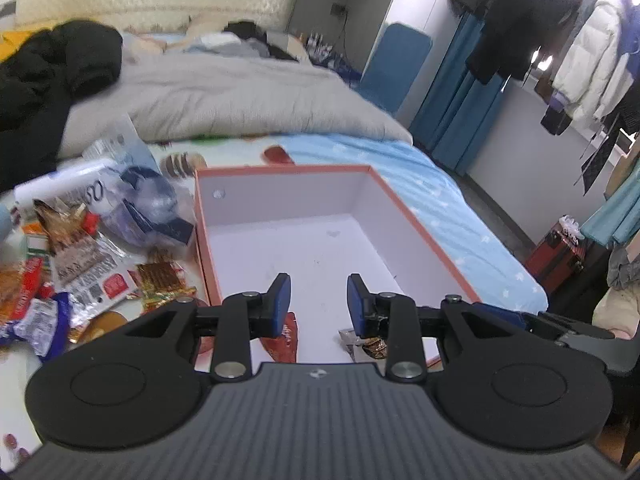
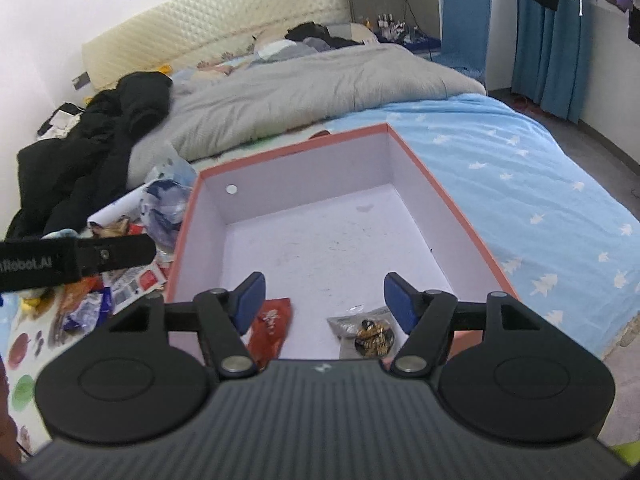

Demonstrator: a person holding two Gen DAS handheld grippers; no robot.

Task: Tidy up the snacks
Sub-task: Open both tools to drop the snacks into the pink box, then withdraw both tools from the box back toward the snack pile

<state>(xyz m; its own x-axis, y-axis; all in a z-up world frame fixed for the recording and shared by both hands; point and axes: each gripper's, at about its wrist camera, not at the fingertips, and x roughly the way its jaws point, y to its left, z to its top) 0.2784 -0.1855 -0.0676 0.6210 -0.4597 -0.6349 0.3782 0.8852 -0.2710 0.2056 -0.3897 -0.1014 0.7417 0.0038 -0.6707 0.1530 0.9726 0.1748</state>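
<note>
Open right gripper over a pink-rimmed box on a bed

The jaws stand apart with nothing between them, above the near end of the box. Inside the box near that end lie a red packet at the left and a silver-and-gold packet at the right, apart from each other. Left of the box a heap of snacks covers the sheet, and a black strap crosses above it. Behind the box lies a grey duvet, a black coat left of it
</note>
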